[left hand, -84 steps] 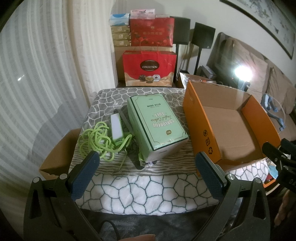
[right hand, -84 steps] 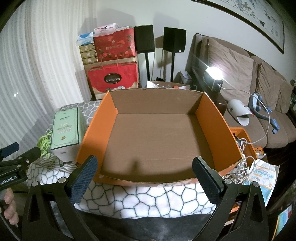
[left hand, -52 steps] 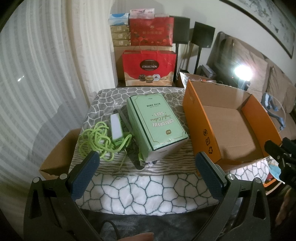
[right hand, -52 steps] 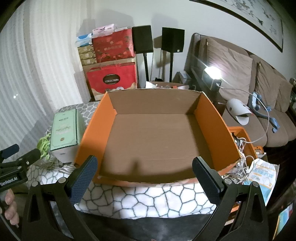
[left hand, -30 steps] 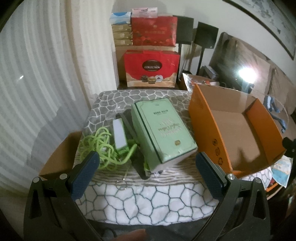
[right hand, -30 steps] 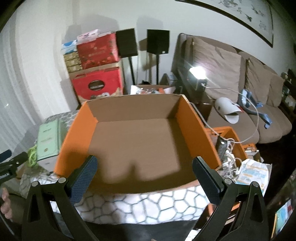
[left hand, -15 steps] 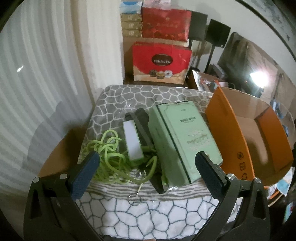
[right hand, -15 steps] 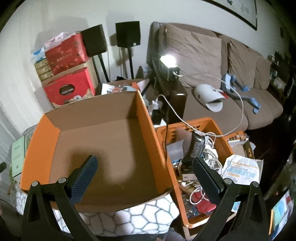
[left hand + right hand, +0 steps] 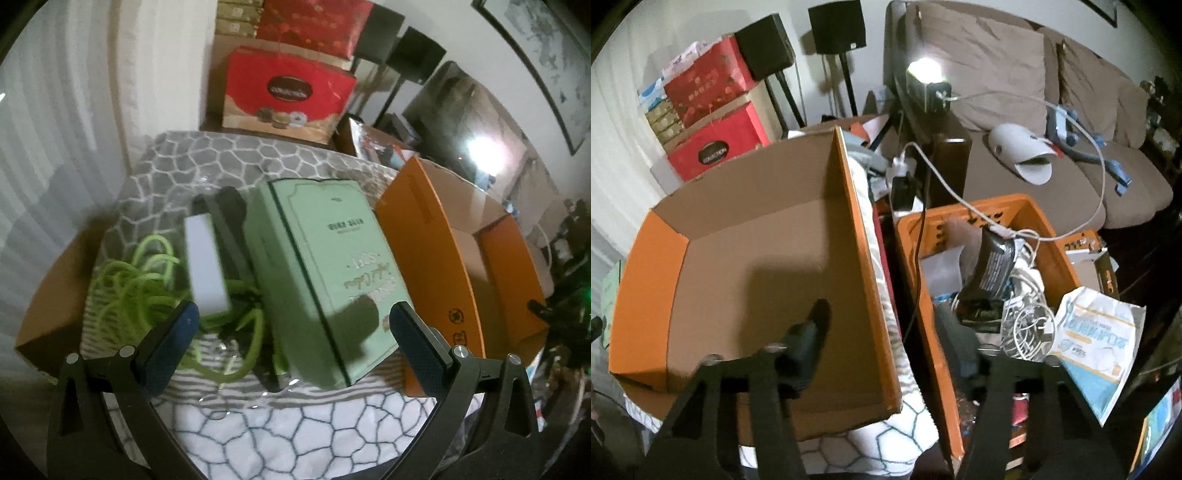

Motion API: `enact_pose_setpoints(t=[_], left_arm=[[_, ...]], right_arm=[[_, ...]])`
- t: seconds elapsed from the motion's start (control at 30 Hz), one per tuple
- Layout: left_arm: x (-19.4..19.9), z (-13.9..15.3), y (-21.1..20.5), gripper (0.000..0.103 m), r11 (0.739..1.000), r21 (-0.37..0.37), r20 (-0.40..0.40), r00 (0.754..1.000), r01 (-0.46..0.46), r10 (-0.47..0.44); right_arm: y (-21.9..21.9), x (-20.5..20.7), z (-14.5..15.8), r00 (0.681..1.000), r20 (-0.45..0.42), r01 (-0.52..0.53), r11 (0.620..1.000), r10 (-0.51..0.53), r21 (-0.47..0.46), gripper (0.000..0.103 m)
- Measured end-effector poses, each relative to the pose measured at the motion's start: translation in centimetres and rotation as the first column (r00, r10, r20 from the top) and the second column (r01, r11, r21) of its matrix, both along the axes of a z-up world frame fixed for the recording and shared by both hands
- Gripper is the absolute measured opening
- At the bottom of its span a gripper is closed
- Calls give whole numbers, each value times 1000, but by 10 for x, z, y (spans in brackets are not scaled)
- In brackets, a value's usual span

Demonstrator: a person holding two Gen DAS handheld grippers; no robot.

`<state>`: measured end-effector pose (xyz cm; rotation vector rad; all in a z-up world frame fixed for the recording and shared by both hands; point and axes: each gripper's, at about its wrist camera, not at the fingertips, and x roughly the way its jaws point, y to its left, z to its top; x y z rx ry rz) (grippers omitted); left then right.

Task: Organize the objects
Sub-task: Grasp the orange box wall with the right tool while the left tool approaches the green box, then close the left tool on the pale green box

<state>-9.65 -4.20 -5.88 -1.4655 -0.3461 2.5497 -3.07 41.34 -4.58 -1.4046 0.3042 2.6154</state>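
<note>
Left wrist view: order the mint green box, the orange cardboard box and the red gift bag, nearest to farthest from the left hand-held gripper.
1. Mint green box, between the fingers' line, just ahead.
2. Orange cardboard box, to the right.
3. Red gift bag, far back, beyond the table.

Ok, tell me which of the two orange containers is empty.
The cardboard box on the blanket: its brown floor is bare. The plastic crate beside it, lower down, is crammed with cables and packets.

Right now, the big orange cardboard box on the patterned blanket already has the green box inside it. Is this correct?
Not quite. The orange cardboard box sits on the patterned blanket, but it is empty. The green box lies on the blanket beside it, outside. The left wrist view shows both.
</note>
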Motion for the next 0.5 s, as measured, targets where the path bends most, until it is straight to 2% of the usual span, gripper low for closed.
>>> enact_pose_setpoints(t=[0.23, 0.33, 0.5], left_arm=[[-15, -17, -3, 103, 995, 98, 72, 997, 27, -34], [-17, -20, -2, 103, 992, 123, 76, 996, 43, -52], [-19, -20, -1, 103, 990, 124, 73, 995, 64, -74]], right_arm=[[2, -5, -10, 1000, 18, -22, 997, 23, -68, 19], [4, -7, -10, 999, 18, -36, 996, 37, -82, 18], [11, -13, -10, 995, 38, -84, 988, 89, -132, 18]])
